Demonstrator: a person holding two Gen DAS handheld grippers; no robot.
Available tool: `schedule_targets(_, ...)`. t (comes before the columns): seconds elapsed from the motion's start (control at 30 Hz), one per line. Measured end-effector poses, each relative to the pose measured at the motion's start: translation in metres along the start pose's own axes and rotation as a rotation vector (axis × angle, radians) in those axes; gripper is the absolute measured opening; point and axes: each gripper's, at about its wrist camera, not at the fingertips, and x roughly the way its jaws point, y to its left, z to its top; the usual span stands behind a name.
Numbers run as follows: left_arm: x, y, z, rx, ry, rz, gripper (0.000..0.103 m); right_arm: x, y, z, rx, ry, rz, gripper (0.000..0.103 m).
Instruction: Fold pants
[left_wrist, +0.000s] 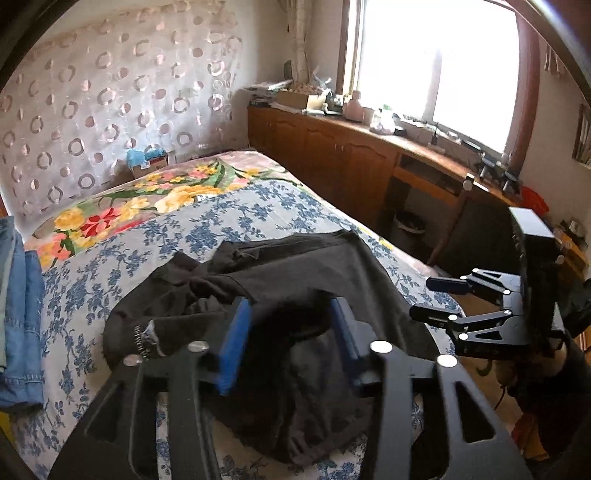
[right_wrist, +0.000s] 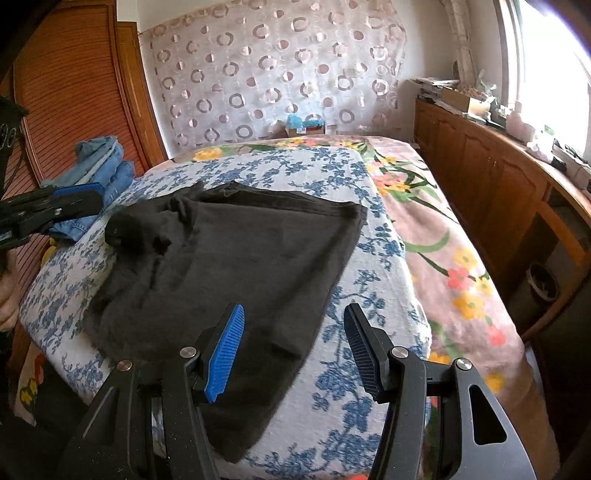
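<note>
Black pants (right_wrist: 236, 258) lie crumpled on the blue-flowered bedspread (right_wrist: 332, 177), waist bunched at the left with a zipper (left_wrist: 142, 338) showing. My left gripper (left_wrist: 291, 325) is open, its blue pads on either side of a dark fold of the pants (left_wrist: 295, 295) at the near edge. My right gripper (right_wrist: 293, 325) is open and empty above the pants' right edge. It also shows in the left wrist view (left_wrist: 432, 299), to the right of the pants. The left gripper shows at the left of the right wrist view (right_wrist: 79, 197).
Folded blue jeans (right_wrist: 99, 173) are stacked at the bed's left side (left_wrist: 20, 314). A pink floral blanket (right_wrist: 443, 240) covers the rest of the bed. A wooden cabinet (right_wrist: 491, 177) with clutter runs under the window on the right. A bin (right_wrist: 543, 282) stands by it.
</note>
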Motion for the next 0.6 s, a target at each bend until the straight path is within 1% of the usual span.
schedule_targets(0.03,-0.002,0.003,-0.001,-0.003,-0.001,0.005,0.054,0.001,0.002,0.001,-0.001,-0.001,0.001,0.058)
schedule_targets(0.07,-0.004,0.005,-0.003,-0.007,-0.003,0.007,0.066,0.001,0.005,0.002,-0.002,-0.003,0.002,0.058)
schedule_targets(0.1,-0.006,0.008,-0.005,-0.014,-0.008,0.007,0.076,0.002,0.007,0.003,-0.003,-0.007,0.004,0.058)
schedule_targets(0.13,-0.009,0.012,-0.008,-0.023,-0.017,0.002,0.079,0.003,0.009,0.004,-0.004,-0.01,0.005,0.058)
schedule_targets(0.2,-0.01,0.018,-0.013,-0.034,-0.014,0.002,0.08,0.004,0.014,0.007,-0.012,-0.016,0.012,0.058)
schedule_targets(0.33,-0.009,0.031,-0.027,-0.055,-0.002,0.05,0.08,0.009,0.023,0.01,-0.019,-0.02,0.025,0.058)
schedule_targets(0.4,-0.007,0.037,-0.033,-0.065,0.009,0.052,0.08,0.015,0.028,0.013,-0.022,-0.022,0.027,0.058)
schedule_targets(0.43,-0.005,0.041,-0.039,-0.076,0.018,0.054,0.08,0.018,0.03,0.014,-0.025,-0.019,0.031,0.052)
schedule_targets(0.6,0.006,0.055,-0.058,-0.109,0.064,0.058,0.08,0.041,0.043,0.025,-0.057,0.017,0.06,0.042)
